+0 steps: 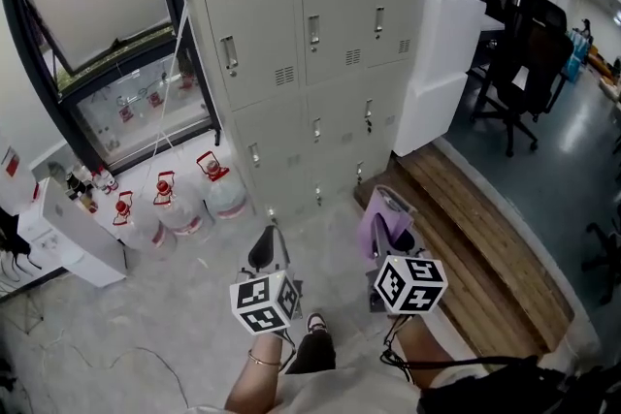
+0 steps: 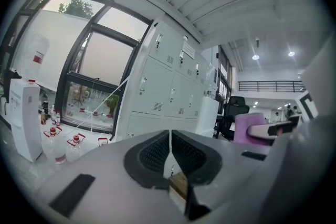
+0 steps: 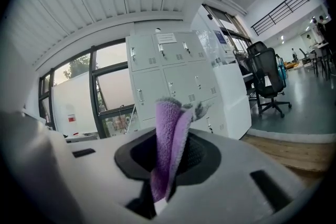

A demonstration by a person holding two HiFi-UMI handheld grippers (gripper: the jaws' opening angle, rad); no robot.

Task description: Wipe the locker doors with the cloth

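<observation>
Facing grey lockers (image 1: 320, 24) across concrete floor (image 1: 146, 305)

The left gripper (image 1: 269, 245) is held low and pointed forward, its jaws pressed together on nothing. Just beside it, the right gripper (image 1: 391, 211) is clamped on a purple cloth (image 3: 168, 131).

Head view: mounted high, aimed steeply down; the lockers (image 1: 320, 63) fill the upper centre of the frame. The left gripper view looks along the left tongs (image 2: 170, 157), the right gripper view along the right tongs (image 3: 169, 162). Both sit low, well apart from the same lockers, which all views share.
</observation>
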